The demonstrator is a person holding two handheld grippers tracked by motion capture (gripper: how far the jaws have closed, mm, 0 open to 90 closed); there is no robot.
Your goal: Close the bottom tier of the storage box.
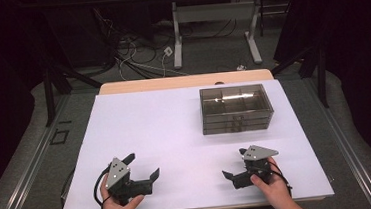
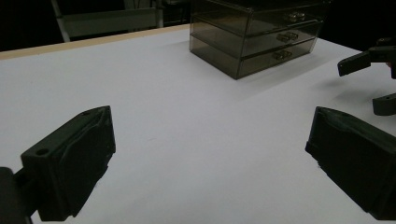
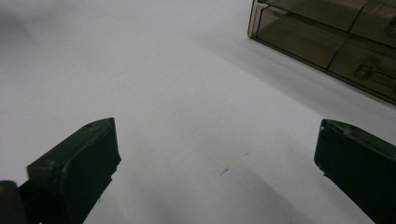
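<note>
Two hands at the near table edge each hold a gripper, and both the left gripper [image 1: 143, 168] and the right gripper [image 1: 234, 164] stand with jaws spread wide, grasping nothing. Ahead and well apart sits the smoked clear drawer chest [image 1: 236, 108] on the white table [image 1: 150, 122], nearer the right gripper, its three small drawer pulls [image 2: 282, 45] facing the person. Likely risks: the light chest sliding when one pull is tugged unbraced, or a wide jaw slipping off the tiny pull.
</note>
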